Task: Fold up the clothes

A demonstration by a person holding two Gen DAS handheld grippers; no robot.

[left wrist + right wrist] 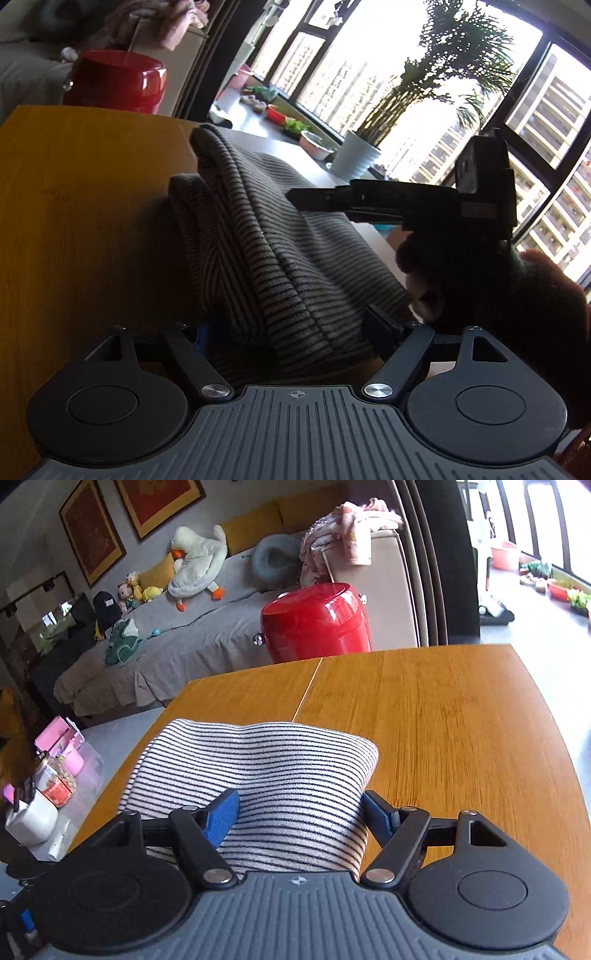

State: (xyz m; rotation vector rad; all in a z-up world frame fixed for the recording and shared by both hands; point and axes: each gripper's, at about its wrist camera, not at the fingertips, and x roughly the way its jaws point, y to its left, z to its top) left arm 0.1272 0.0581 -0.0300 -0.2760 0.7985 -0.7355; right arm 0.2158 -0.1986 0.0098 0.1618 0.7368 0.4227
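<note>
A white garment with thin dark stripes (266, 771) lies folded into a thick bundle on the wooden table (443, 720). In the left wrist view the same striped garment (266, 251) fills the space between my left gripper's (291, 328) wide-apart jaws, folds stacked. My right gripper (299, 812) is open, its blue pads (221, 816) on either side of the bundle, which bulges between them. The right gripper also shows in the left wrist view (295, 197) as a dark tool over the cloth's far side, held by a hand.
A red round container (317, 622) stands past the table's far edge, a bed with plush toys (195, 565) behind it. A potted plant (354, 155) and small pots sit on a ledge by the windows. A side table with jars (51, 782) stands left.
</note>
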